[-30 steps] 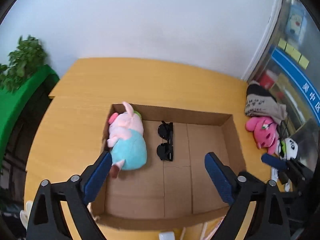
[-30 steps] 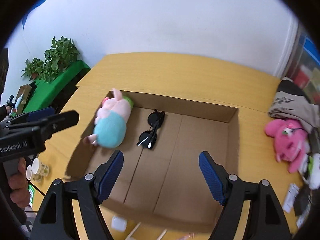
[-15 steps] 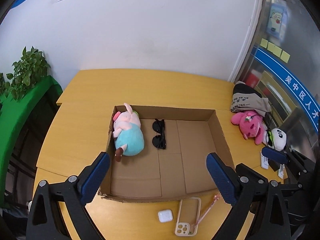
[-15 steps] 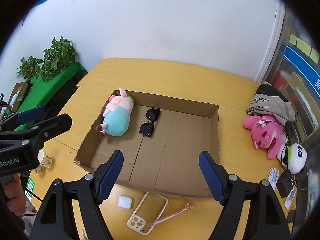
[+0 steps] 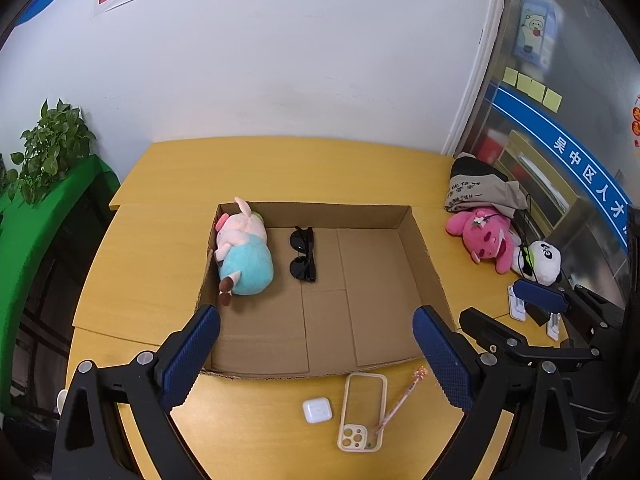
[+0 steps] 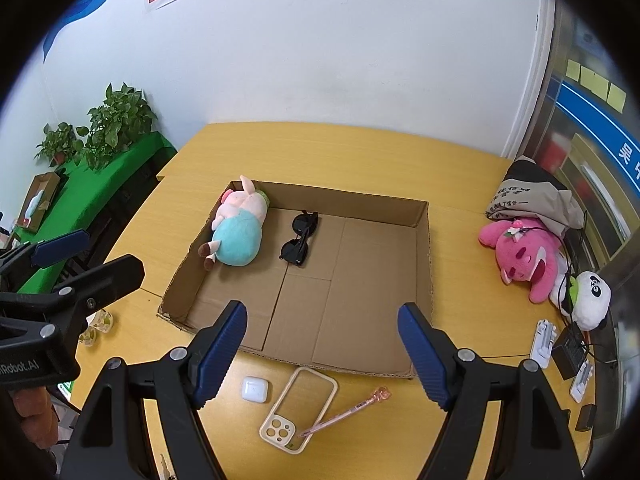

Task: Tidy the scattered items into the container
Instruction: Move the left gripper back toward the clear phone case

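Note:
A shallow cardboard box (image 5: pixel 430 256) (image 6: pixel 422 248) lies on the yellow table. Inside it, at the left, rest a pink-and-teal plush pig (image 5: pixel 244 254) (image 6: pixel 238 236) and black sunglasses (image 5: pixel 303 254) (image 6: pixel 300 238). In front of the box lie a white earbud case (image 5: pixel 317 410) (image 6: pixel 254 389), a cream phone case (image 5: pixel 362 412) (image 6: pixel 298 408) and a pink pen (image 5: pixel 400 404) (image 6: pixel 344 412). My left gripper (image 5: pixel 316 354) is open and empty above the box's near edge. My right gripper (image 6: pixel 322 354) is open and empty there too.
At the table's right side lie a pink plush (image 5: pixel 484 240) (image 6: pixel 526 254), a panda plush (image 5: pixel 544 262) (image 6: pixel 590 300), a grey cloth bag (image 5: pixel 478 188) (image 6: pixel 532 196), white holders and a black adapter (image 6: pixel 572 350). Small clear cups (image 6: pixel 98 324) stand at the left. Green cabinet with plants (image 6: pixel 100 132) left.
Both grippers have drawn back and upward from the box, so the earbud case, phone case and pen in front of it have come into view. Both stayed open.

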